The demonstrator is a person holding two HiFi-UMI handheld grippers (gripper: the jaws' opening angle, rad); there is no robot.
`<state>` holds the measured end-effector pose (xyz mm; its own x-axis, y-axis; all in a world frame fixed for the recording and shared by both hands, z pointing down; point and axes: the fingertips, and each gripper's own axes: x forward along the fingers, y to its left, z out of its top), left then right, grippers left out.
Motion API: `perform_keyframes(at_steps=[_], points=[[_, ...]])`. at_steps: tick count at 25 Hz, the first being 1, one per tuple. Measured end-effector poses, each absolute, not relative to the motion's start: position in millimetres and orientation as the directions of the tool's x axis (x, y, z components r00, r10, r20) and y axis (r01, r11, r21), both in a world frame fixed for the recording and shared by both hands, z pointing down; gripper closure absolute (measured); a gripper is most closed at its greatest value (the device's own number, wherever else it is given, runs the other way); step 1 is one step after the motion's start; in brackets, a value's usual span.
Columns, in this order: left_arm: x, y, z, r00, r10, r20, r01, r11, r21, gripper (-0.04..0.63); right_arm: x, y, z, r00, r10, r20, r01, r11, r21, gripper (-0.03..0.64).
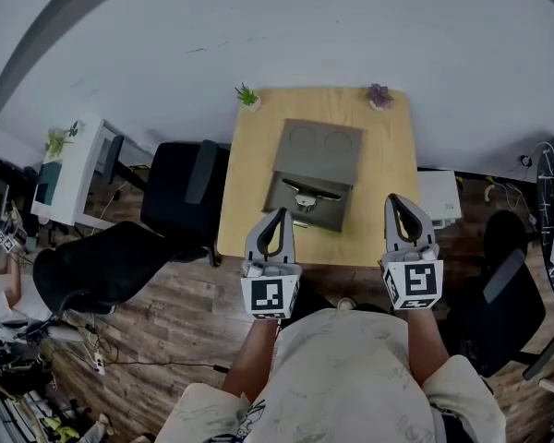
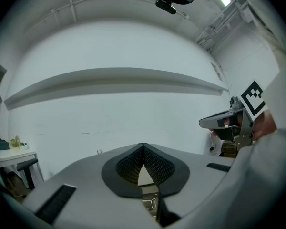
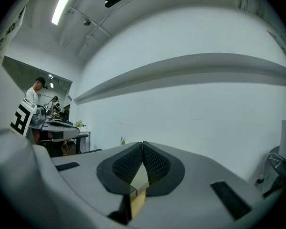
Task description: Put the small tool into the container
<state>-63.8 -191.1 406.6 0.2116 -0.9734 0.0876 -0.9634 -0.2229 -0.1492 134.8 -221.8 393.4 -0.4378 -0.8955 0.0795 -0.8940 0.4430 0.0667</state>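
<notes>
- Closest to the camera, the left gripper (image 1: pixel 279 212) and the right gripper (image 1: pixel 394 198) were held level over the near edge of the desk (image 1: pixel 245 201), well apart from each other.
- Each gripper had its jaws pressed together, with nothing between them.
- The small tool (image 1: pixel 305 198) lay at the near end of the grey container (image 1: pixel 316 155), between the two grippers but touching neither. I could not tell how deep in it sat.
- The container stood in the middle of the desk.
- A little green plant (image 1: pixel 247 95) stood at the far left corner, and a purple plant (image 1: pixel 379 95) at the far right corner.
- A black chair (image 1: pixel 180 187) stood beside the left edge.
</notes>
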Motion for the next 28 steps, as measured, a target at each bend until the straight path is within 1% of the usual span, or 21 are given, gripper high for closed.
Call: perform_keyframes(at_steps=[5, 18, 28], points=[[-62, -193, 404, 0.216, -0.974, 0.066, -0.962, -0.224, -0.155, 0.589, 135, -223, 396, -0.439, -0.894, 0.089, -0.893, 0.445, 0.069, 0.6], [-54, -199, 407, 0.228, -0.97, 0.081, -0.958, -0.238, -0.159, 0.589, 144, -227, 405, -0.429, -0.896, 0.114, -0.898, 0.437, 0.046, 0.6], [-61, -209, 421, 0.217, -0.97, 0.107, -0.962, -0.231, -0.145, 0.589, 141, -237, 412, -0.435, -0.891, 0.132, -0.895, 0.443, 0.042, 0.6]])
